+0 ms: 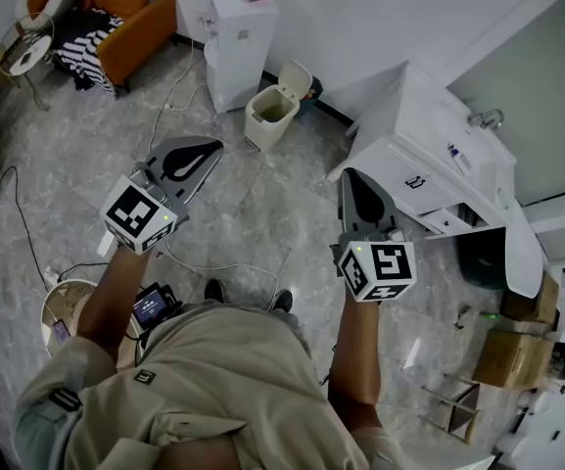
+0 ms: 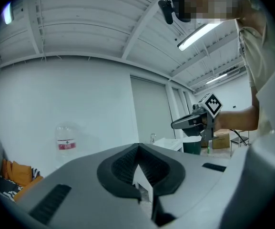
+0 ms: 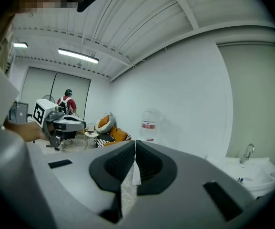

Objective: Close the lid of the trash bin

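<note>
Cream plastic trash bin (image 1: 268,120) waits far ahead, its lid (image 1: 296,78) tipped up, while the grey left gripper (image 1: 209,150) and right gripper (image 1: 353,182) ride level, jaws pressed together and empty, likely for a push.

Trash bin (image 1: 270,114): 1. Hand-held grippers: 2, the left hand-held gripper (image 1: 211,147) and the right hand-held gripper (image 1: 353,176). Orange sofa (image 1: 135,23): 1. Water dispenser (image 1: 238,42): 1. Sink cabinet (image 1: 414,160): 1

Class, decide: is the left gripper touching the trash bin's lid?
Apart. The head view shows floor between the left gripper and the trash bin, whose lid stands open.
</note>
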### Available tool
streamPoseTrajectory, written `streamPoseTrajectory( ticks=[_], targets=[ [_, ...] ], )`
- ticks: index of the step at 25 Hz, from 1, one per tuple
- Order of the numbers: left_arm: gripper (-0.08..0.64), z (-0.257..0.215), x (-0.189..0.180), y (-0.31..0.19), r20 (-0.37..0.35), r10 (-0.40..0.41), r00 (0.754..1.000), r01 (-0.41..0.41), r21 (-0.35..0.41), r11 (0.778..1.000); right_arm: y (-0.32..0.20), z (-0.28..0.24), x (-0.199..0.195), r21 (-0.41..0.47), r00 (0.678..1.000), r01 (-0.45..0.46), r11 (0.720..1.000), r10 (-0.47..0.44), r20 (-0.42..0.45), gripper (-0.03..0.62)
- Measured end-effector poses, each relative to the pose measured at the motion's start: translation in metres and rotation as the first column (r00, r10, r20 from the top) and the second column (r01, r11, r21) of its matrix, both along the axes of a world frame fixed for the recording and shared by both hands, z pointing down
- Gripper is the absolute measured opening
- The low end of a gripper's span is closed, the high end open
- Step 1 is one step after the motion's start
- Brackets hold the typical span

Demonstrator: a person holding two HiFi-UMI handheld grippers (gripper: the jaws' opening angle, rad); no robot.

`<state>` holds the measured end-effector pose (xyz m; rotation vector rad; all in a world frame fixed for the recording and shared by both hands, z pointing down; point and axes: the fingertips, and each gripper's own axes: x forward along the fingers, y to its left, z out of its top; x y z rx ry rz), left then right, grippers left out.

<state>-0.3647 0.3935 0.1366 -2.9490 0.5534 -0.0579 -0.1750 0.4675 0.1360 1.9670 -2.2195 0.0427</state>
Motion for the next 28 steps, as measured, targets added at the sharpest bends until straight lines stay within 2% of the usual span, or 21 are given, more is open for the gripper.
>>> streamPoseTrajectory(
  ticks=[5, 10, 14, 24, 28],
  targets=[
    [0.014, 0.001, -0.013, -0.002, -0.016, 0.023, 1.000, -0.023, 0.003, 1.000, 0.003, 0.000, -0.015, -0.003, 1.000, -0.021, 1.000, 0.021, -0.008, 0.025],
    [0.014, -0.002, -0.021, -0.013, -0.044, 0.009, 0.999, -0.010, -0.020, 1.000, -0.009, 0.002, -0.020, -0.025, 1.000, -0.022, 0.999, 0.021, -0.022, 0.026],
    [0.014, 0.002, -0.024, -0.023, -0.023, -0.012, 1.000, 0.012, -0.022, 1.000, -0.027, 0.007, -0.017, -0.032, 1.000, -0.002, 0.999, 0.002, -0.006, 0.025],
    [0.014, 0.014, -0.010, -0.080, 0.036, -0.145, 0.989, 0.147, -0.041, 0.988, -0.114, 0.030, 0.016, -0.030, 0.992, 0.109, 0.994, -0.106, 0.068, 0.025],
    [0.014, 0.017, 0.021, -0.109, 0.063, -0.189, 0.980, 0.192, -0.048, 0.980, -0.157, 0.036, 0.046, -0.031, 0.984, 0.156, 0.987, -0.153, 0.094, 0.025]
  ],
)
